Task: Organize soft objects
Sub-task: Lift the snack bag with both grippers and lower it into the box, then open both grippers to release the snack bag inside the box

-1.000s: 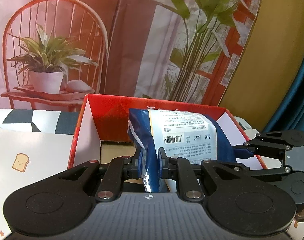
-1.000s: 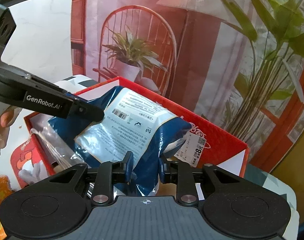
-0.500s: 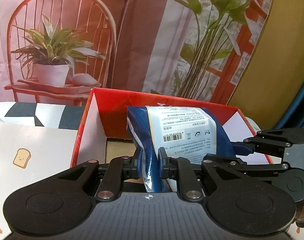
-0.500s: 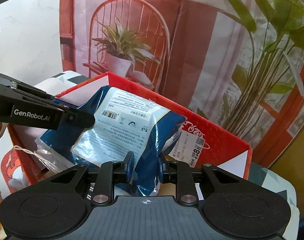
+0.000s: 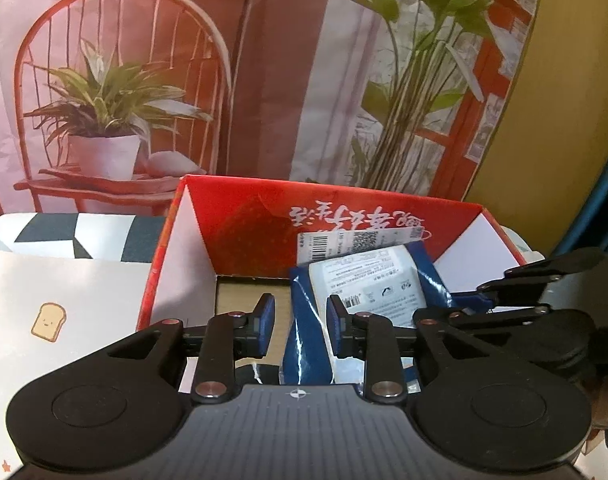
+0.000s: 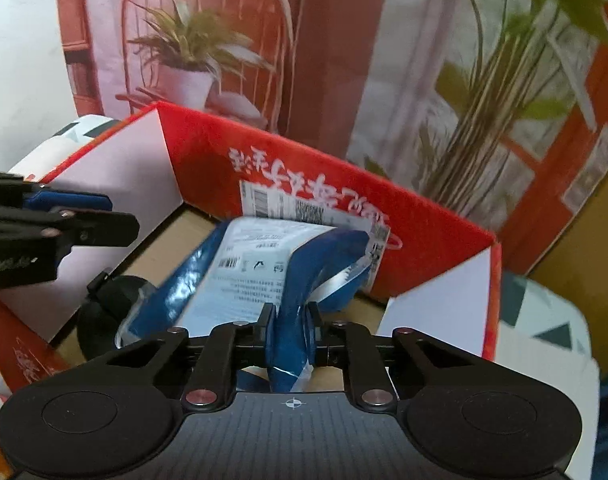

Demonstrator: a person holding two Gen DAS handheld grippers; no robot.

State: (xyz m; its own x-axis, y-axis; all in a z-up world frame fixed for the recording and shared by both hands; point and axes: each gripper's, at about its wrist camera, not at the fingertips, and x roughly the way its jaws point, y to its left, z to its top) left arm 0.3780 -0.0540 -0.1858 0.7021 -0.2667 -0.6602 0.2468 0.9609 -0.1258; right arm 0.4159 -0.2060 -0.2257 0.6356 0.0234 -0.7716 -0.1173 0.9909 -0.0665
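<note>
Blue soft pouch [image 6: 248, 276] with white label lies tilted inside red box [image 6: 424, 236].

A printed backdrop [image 5: 264, 80] of a chair and potted plants stands behind the tabletop [image 5: 84, 236]; a toast-print sheet [image 5: 64, 300] lies at its left edge.

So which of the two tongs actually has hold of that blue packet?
The right tongs: their pads pinch the blue packet and are closing. The left tongs are opening, with a gap beside it.
</note>
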